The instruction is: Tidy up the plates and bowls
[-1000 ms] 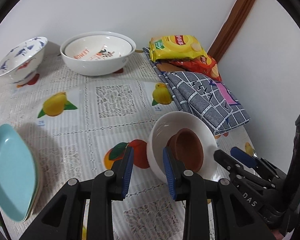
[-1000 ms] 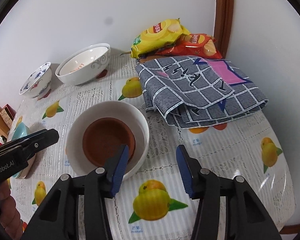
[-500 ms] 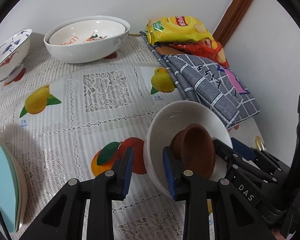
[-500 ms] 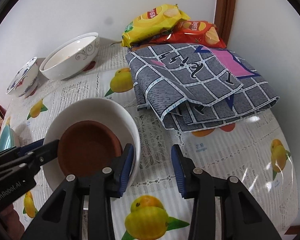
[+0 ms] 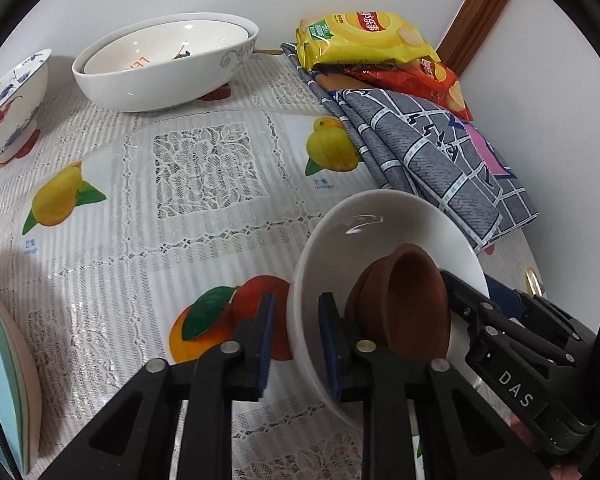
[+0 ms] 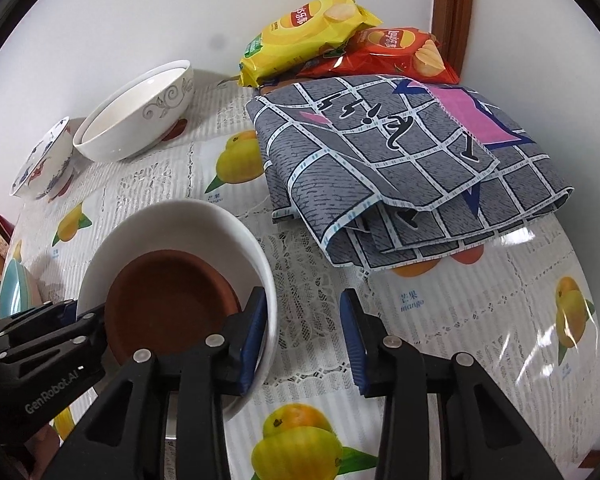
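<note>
L gripper (image 5: 294,344): fingers straddle white bowl (image 5: 380,232) rim, contact unclear | R gripper (image 6: 304,340): spread wide, left pad inside rim | brown dish (image 6: 168,304) in bowl, 7 o'clock of cloth (image 6: 400,168)

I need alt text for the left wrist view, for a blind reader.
The left gripper straddles the near rim of a tilted white bowl holding a brown bowl; the right gripper reaches in opposite. Behind: nested white bowls, chip bags.
</note>
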